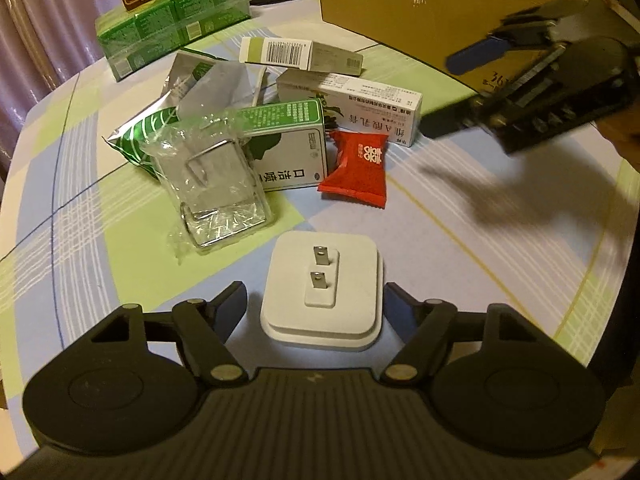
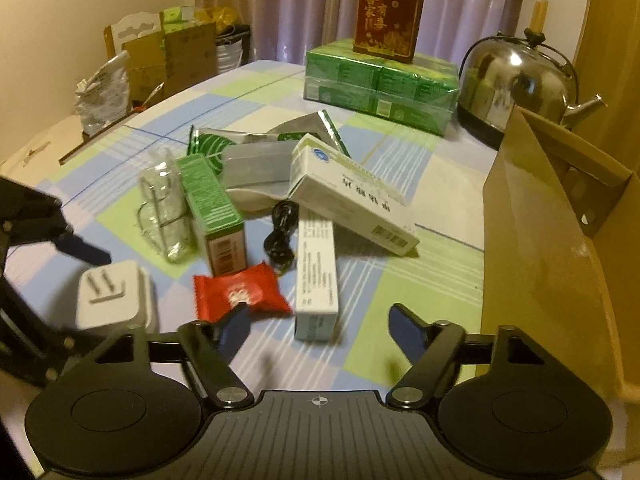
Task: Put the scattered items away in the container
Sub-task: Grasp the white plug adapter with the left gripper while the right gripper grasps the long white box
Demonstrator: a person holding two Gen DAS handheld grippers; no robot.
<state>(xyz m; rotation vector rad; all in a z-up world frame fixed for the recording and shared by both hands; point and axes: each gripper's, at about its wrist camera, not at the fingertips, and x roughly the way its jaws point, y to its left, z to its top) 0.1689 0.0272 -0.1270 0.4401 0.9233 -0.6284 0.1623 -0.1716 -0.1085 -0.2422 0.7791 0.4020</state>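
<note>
Straddling a white square plug adapter (image 1: 320, 292), the left gripper (image 1: 316, 304) has its two dark fingers spread wide, one on each side of the adapter and not touching it. The adapter lies flat on the checked green, blue and white tablecloth (image 1: 460, 240) with its two metal prongs facing up, lined up one behind the other away from the camera. Bare cloth lies all around it; the nearest clutter is a crumpled clear plastic packet holding a wire clip (image 1: 218, 192), just beyond on the left.

The right gripper (image 2: 318, 326) hovers above the cloth with its fingers apart and nothing between them. Just ahead of its left finger lies a red foil sachet (image 2: 242, 292), flat, its long axis running across the view. Beside that, a long white carton (image 2: 316, 276) points straight away from the gripper, its near end close to the gap between the fingers. A coiled black cable (image 2: 282, 232) sits between the carton and a green-and-white box (image 2: 214, 216) standing on its side. A larger white box (image 2: 348, 196) leans across the far end of the carton.

To the right, the brown cardboard box (image 2: 548, 240) stands with its flap raised, its wall close to the right finger; open cloth separates it from the pile. The table's edge curves away on the left.
</note>
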